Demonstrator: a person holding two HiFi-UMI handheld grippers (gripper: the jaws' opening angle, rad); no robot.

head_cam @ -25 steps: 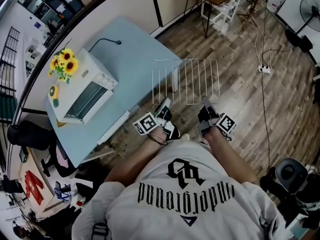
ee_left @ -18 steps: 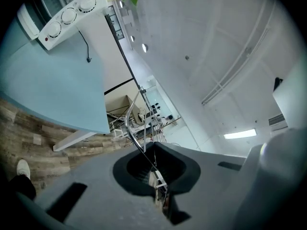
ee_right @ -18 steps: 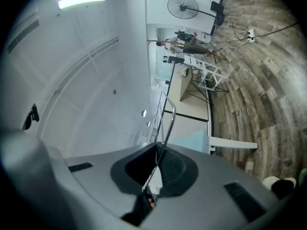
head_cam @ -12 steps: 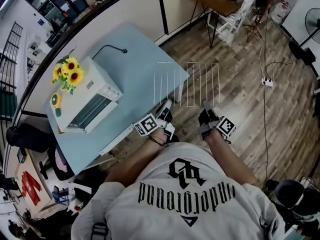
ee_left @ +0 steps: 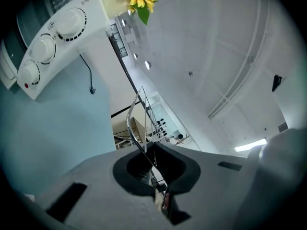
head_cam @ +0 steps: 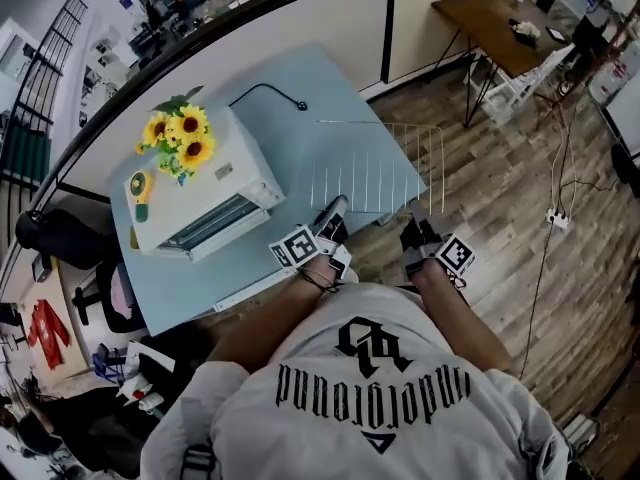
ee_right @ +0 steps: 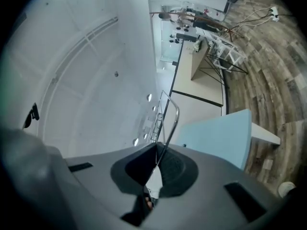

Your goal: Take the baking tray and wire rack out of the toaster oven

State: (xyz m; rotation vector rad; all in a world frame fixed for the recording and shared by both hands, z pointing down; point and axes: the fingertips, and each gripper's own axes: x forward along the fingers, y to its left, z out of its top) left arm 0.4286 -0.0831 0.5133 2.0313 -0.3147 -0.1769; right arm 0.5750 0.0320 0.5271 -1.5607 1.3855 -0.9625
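The wire rack (head_cam: 375,168) was held level just right of the toaster oven (head_cam: 205,193), partly past the desk (head_cam: 320,88) edge, its near rim clamped tight in the left tongs (head_cam: 334,211) and the right tongs (head_cam: 412,220). A slip or twist could be expected if one thin-wire grip loosened. One rack, one oven and two tongs were counted; no baking tray was seen.
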